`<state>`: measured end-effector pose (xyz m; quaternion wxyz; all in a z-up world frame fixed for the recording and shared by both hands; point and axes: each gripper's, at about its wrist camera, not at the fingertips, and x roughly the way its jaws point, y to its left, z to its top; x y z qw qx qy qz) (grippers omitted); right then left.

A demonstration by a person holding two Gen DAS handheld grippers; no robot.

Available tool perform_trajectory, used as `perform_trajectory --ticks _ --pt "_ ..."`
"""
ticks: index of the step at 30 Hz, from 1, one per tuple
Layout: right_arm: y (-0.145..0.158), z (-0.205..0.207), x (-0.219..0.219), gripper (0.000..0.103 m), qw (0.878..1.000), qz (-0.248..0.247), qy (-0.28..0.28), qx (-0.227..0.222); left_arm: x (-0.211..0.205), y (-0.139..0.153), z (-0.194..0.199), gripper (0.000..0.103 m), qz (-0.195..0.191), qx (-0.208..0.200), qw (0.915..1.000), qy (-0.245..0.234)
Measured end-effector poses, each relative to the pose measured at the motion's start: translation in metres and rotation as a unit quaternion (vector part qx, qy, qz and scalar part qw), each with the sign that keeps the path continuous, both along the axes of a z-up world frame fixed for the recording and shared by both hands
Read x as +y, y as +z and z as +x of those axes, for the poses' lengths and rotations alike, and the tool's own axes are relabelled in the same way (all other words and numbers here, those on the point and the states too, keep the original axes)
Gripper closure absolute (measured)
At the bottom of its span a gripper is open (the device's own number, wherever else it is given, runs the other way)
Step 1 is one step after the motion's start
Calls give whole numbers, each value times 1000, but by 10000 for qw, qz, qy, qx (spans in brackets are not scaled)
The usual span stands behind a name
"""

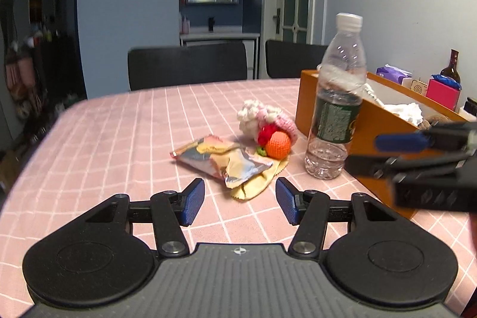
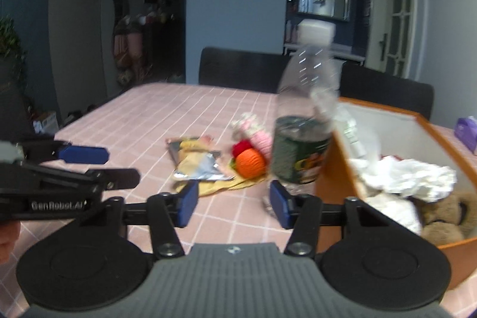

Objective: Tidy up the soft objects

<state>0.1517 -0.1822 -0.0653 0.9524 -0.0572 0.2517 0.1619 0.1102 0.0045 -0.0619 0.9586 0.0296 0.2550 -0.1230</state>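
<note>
On the pink checked tablecloth lie a pink-and-white crocheted toy, an orange crocheted ball with a red piece beside it, a yellow cloth and a crumpled foil snack wrapper on top of the cloth. My left gripper hovers just short of the cloth's near tip, open and holding nothing. My right gripper is open and empty too, near the cloth and the bottle's base. Each gripper shows side-on in the other's view: the right one and the left one.
A clear water bottle stands upright against an orange box. The box holds white crumpled tissue and a brown plush toy. Two dark chairs stand behind the table. A wine bottle and small packs sit at the far right.
</note>
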Motion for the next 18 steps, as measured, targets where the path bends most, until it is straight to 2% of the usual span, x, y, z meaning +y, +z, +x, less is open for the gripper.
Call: perform_trajectory --ticks 3,5,12,13,16,18 --pt "-15 16 12 65 9996 -258 73 37 6 -9 12 38 -128 176 9998 -28" --pt "-26 26 19 67 9990 -427 126 79 4 -15 25 44 -136 288 9995 -27" --pt "-48 58 31 68 9977 -479 333 351 0 -38 75 47 -324 800 9962 97" --pt "-51 61 33 68 9974 -511 339 371 -1 -40 78 50 -365 831 9958 70" --pt "-57 69 37 68 9972 -479 361 439 -2 -48 93 75 -404 1031 9938 122" --pt "-59 73 38 68 9972 -423 381 481 0 -53 98 82 -487 1165 9919 114"
